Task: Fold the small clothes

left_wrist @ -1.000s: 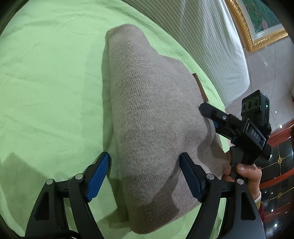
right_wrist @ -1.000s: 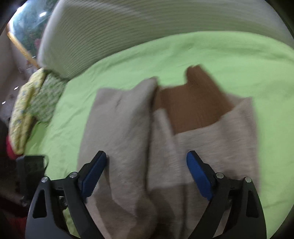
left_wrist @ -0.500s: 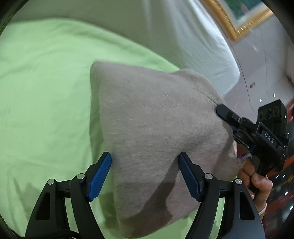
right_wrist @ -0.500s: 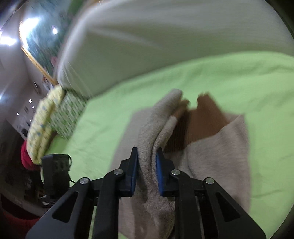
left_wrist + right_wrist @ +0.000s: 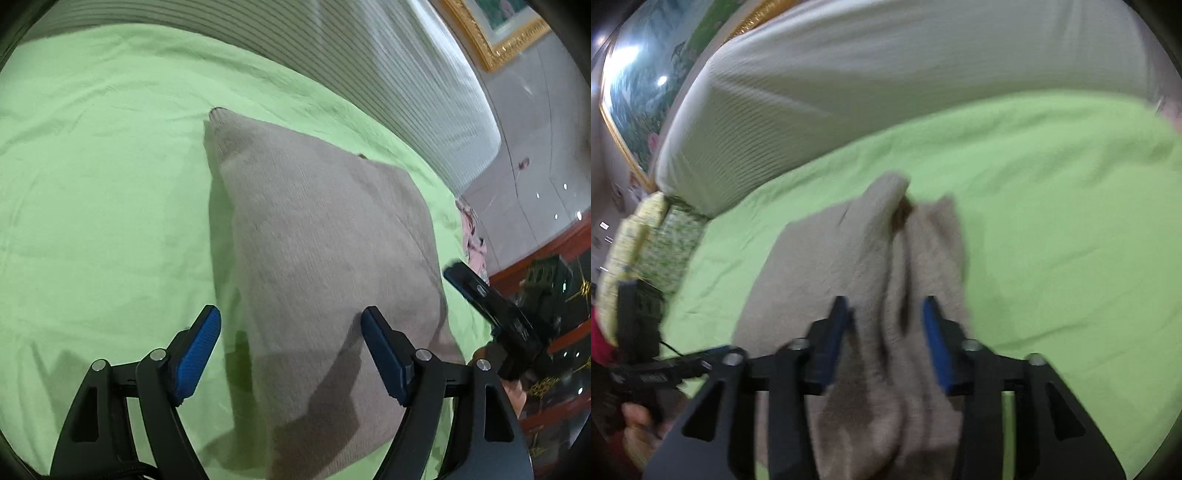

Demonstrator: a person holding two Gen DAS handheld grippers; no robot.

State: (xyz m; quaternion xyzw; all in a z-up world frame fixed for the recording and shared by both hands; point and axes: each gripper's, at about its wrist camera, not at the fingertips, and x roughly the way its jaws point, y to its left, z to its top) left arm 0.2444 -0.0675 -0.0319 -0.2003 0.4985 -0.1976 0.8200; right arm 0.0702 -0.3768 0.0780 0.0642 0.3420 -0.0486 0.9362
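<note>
Bedsheet (image 5: 103, 192), bright green, carries my grey knit garment (image 5: 317, 258), whose long axis runs straight away from both tools. My right gripper (image 5: 886, 339) sits nearer its gathered folds, fingers parted astride them, pinching nothing. My left gripper (image 5: 291, 354) gapes wide over the near edge. A brown patch (image 5: 903, 218) peeks out between folds.

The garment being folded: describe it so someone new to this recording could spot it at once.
Start at the green sheet covering the bed, in front of the white ribbed headboard. The garment is the only large item lying on it, between the fingers of both hand-held grippers. It is a taupe knit with a brown patch peeking from its fold, unlike the yellow floral cloth at the bed's edge.
</note>
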